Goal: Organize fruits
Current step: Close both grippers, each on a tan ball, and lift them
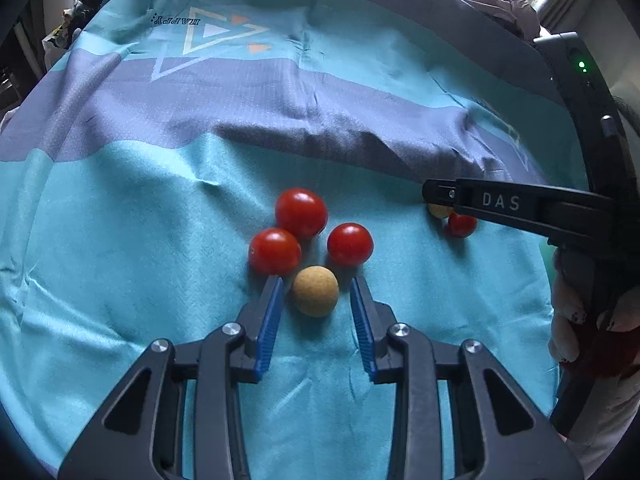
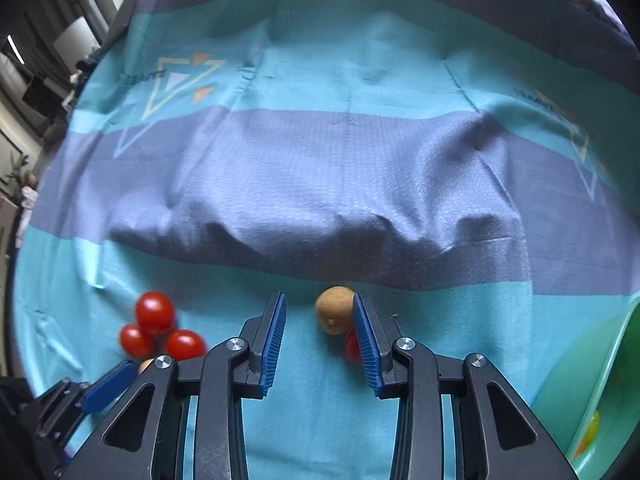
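Note:
Three red cherry tomatoes [image 1: 301,213] [image 1: 275,251] [image 1: 350,244] lie clustered on the teal cloth, with a tan round fruit [image 1: 315,291] just in front of them. My left gripper [image 1: 318,286] is open, its blue pads on either side of the tan fruit without touching it. My right gripper [image 2: 319,307] is open. A second tan fruit [image 2: 334,309] sits inside its jaws against the right pad, and a red tomato [image 2: 352,347] is partly hidden behind that pad. In the left wrist view the right gripper [image 1: 434,194] covers this pair [image 1: 462,225].
A teal and grey-blue cloth [image 2: 320,184] covers the surface, with a raised fold across the middle. A pale green tray or bowl [image 2: 596,380] with a yellow item in it sits at the right edge. Room clutter lies beyond the cloth's far edge.

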`<state>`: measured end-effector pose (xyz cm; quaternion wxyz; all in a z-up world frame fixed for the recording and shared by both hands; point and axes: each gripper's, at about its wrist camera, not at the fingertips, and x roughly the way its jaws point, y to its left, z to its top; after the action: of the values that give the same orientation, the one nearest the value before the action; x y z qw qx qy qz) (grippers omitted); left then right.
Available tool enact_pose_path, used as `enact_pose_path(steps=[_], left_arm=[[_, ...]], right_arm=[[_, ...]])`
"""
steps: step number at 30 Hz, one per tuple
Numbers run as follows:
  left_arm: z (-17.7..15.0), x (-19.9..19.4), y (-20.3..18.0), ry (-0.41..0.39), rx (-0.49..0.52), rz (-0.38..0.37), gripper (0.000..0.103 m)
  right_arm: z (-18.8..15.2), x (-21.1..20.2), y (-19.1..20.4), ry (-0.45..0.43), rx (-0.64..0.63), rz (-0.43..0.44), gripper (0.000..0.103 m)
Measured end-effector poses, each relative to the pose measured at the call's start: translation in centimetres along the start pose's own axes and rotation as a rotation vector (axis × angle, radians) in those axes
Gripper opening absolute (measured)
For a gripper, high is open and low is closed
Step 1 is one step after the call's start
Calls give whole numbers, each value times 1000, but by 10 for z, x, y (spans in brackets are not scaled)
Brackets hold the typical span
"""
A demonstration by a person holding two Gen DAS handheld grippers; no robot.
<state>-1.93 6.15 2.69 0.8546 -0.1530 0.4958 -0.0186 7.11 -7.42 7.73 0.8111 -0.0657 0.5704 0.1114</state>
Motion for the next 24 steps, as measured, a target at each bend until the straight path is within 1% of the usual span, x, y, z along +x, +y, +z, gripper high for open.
enact_pose_path(steps=[3,4,6,8,10,13,16,18,24], left_arm=[[0,6,1,19,-12,-11,33],[-1,7,1,16,-10,4,32],[-1,10,-2,3,9,37,31],[-1,11,-1,-6,14,57,31],[-1,11,0,-14,13,66,31],[0,10,2,-31,7,75,26],[0,10,3,-32,0,63,26],[0,6,2,-38,-2,37,26],[-4,-15,-12,-98,40,8,26]], right_arm=[[-1,5,1,8,-14,-17,38],[-1,7,1,10,-16,-25,38],[-1,10,0,15,-17,-28,31],[-1,14,-1,28,-13,-26,29],[-2,19,-1,32,-15,-29,28],[-5,16,-2,8,-5,-22,28],[-8,10,-7,-11,9,1,27],[-10,1,-9,-33,14,15,27],[-25,-35,-14,-111,26,73,27]])
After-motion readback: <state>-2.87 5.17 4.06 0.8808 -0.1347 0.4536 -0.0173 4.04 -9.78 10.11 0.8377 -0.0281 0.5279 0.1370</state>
